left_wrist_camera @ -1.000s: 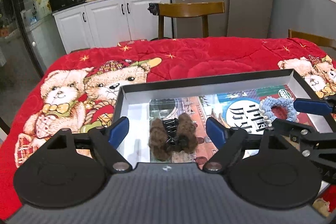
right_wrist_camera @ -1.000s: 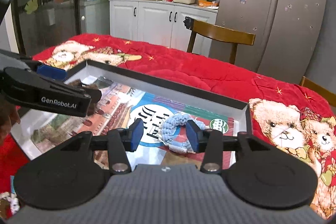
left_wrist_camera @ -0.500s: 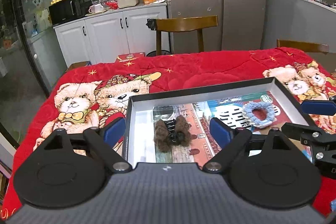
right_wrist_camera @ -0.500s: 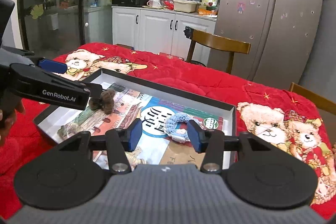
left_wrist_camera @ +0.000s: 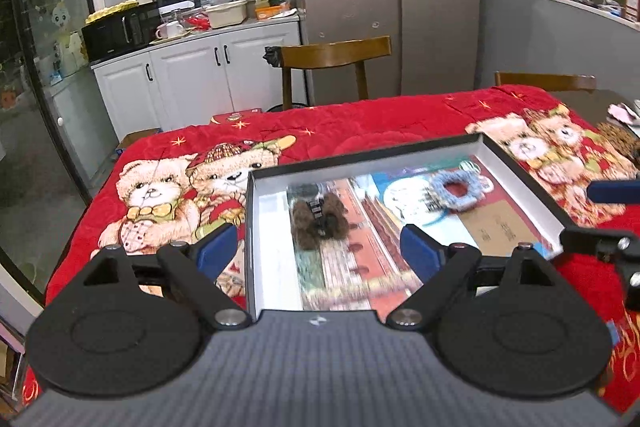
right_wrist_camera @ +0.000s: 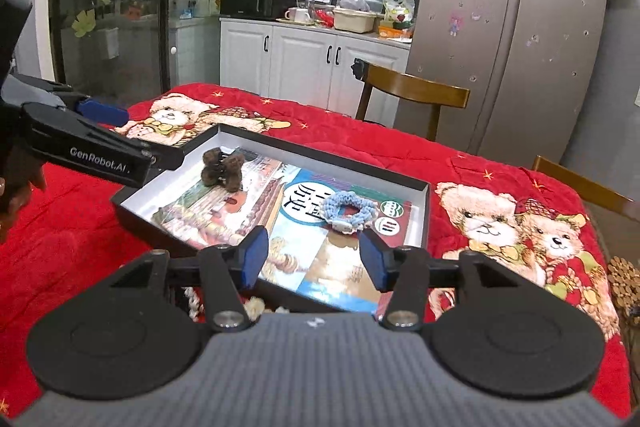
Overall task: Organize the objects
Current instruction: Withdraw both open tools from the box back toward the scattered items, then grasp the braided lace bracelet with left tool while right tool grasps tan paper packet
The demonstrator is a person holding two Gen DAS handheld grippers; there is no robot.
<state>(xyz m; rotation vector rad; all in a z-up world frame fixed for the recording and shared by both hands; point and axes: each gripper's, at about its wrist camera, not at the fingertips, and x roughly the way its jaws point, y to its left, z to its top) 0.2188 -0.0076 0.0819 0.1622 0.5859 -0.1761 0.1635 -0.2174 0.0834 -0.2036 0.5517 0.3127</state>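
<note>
A shallow black box (left_wrist_camera: pixel 360 157) (right_wrist_camera: pixel 320 151) with a printed picture inside lies on the red bear-print cloth. In it lie a brown fuzzy hair clip (left_wrist_camera: pixel 319 218) (right_wrist_camera: pixel 222 167) on the left and a light blue scrunchie (left_wrist_camera: pixel 456 187) (right_wrist_camera: pixel 350 207) on the right. My left gripper (left_wrist_camera: pixel 318 253) is open and empty, held above the box's near edge, back from the clip. It also shows in the right wrist view (right_wrist_camera: pixel 132 151). My right gripper (right_wrist_camera: pixel 314 257) is open and empty above the box's near edge, back from the scrunchie.
The red cloth (left_wrist_camera: pixel 360 123) covers the table. Wooden chairs (left_wrist_camera: pixel 332 57) (right_wrist_camera: pixel 412 95) stand at the far side. A round woven mat (right_wrist_camera: pixel 624 281) lies at the right edge. Small white items (right_wrist_camera: pixel 256 305) lie by the box's near wall. Cabinets and a fridge stand behind.
Both grippers have pulled back and up from the box, so it looks smaller and farther. The clip and scrunchie stay where they were. Both grippers stay open.
</note>
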